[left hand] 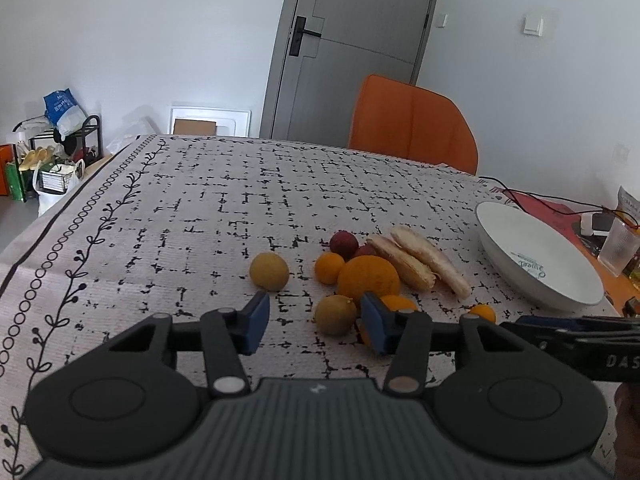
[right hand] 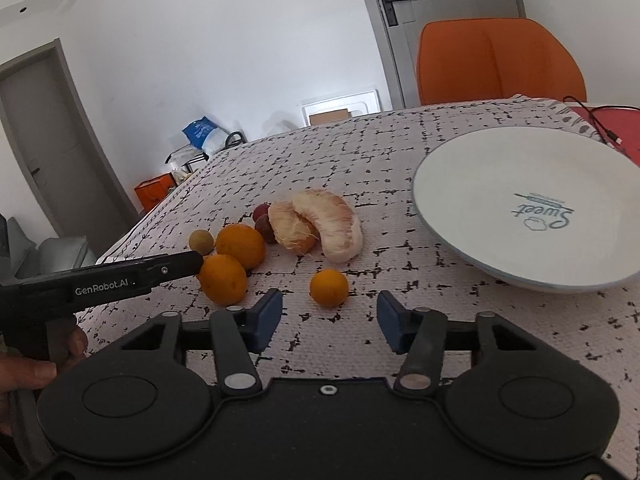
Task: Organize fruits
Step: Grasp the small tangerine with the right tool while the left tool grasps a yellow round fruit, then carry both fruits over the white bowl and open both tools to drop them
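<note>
White plate [right hand: 480, 208] holds nothing; both tongs [left hand: 314, 320] [right hand: 330, 320] spread, gripping nothing.

1. Walls [left hand: 160, 40] plain white; even, soft light.
2. Grey door [left hand: 352, 48] with black handle, behind an orange chair [left hand: 412, 124].
3. Tabletop [left hand: 240, 208] under a white cloth with black grid print.
4. Black rack [left hand: 86, 136] with bags in the far corner.
5. Second grey door [right hand: 48, 140] at left in the right wrist view.
</note>
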